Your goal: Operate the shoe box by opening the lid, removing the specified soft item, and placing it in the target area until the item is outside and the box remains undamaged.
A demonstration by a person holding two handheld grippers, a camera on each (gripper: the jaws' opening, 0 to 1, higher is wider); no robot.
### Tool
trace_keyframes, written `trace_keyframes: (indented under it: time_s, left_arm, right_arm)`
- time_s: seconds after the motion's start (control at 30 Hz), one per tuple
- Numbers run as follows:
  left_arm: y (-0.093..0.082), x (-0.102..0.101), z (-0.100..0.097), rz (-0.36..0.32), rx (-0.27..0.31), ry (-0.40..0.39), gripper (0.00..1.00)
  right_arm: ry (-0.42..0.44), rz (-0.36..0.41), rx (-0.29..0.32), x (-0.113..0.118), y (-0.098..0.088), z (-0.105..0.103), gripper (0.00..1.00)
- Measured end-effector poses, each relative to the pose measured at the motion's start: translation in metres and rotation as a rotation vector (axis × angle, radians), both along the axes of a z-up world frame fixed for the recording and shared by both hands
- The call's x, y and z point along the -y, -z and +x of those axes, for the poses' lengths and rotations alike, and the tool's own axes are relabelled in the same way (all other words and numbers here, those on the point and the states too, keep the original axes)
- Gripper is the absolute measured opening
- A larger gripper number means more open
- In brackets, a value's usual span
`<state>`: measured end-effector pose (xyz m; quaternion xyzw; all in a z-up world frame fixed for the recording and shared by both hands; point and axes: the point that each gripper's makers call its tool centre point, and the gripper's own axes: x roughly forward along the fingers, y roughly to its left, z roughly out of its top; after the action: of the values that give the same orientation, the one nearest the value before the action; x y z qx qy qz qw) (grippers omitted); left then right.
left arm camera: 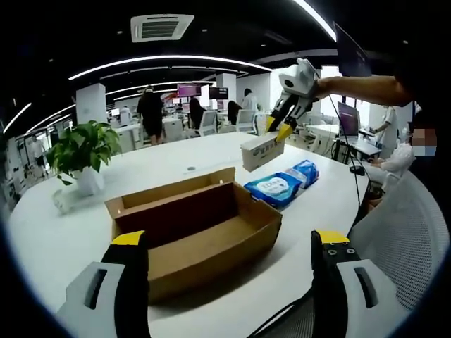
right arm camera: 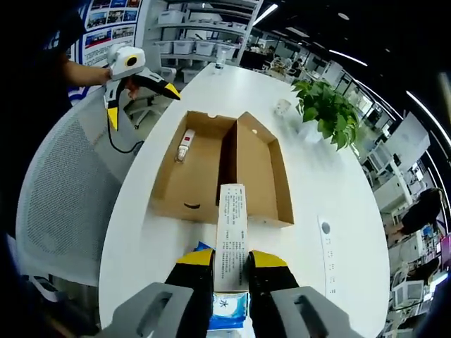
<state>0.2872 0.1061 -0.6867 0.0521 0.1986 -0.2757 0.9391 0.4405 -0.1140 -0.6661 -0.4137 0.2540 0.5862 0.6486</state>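
Right gripper view: the right tongs (right arm camera: 230, 262) clamp a slim printed carton (right arm camera: 232, 236) and hold it above the white tabletop (right arm camera: 331, 190), with the open shoe box (right arm camera: 256, 169) just beyond and its lid (right arm camera: 190, 169) folded flat to the left, a small white-and-red item (right arm camera: 185, 144) lying on the lid panel. A blue soft pack (right arm camera: 229, 308) peeks out directly beneath the tongs, already resting on the tabletop outside the box. From the left gripper view, the same carton (left arm camera: 261, 151) hangs in the right tongs (left arm camera: 277, 129) on the far side of the tabletop, the blue soft pack (left arm camera: 282, 184) lies just right of the shoe box (left arm camera: 204, 232), and the left tongs (left arm camera: 230, 243) stand wide open with nothing between them, near the box's front wall. A potted plant (left arm camera: 79, 149) sits well apart at the far left. The carton appears clear of the box, so the work in hand looks like setting it down: it would be best lowered level beside the soft pack, released only once it rests on the tabletop, with the empty left tongs kept clear of the cardboard walls to avoid creasing them.
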Motion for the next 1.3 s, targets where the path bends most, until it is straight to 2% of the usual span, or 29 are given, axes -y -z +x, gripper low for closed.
trace_keyframes:
  time_s: [0.63,1.3]
  left_arm:
    - [0.004,0.001,0.000,0.006,-0.018,-0.002,0.99]
    - [0.006,0.003,0.000,0.010,-0.033,0.006,0.98]
  right_arm:
    - [0.077,-0.054,0.001,0.059,0.019,0.027,0.14]
    - [0.152,-0.126,-0.008,0.125,0.056,0.058,0.14]
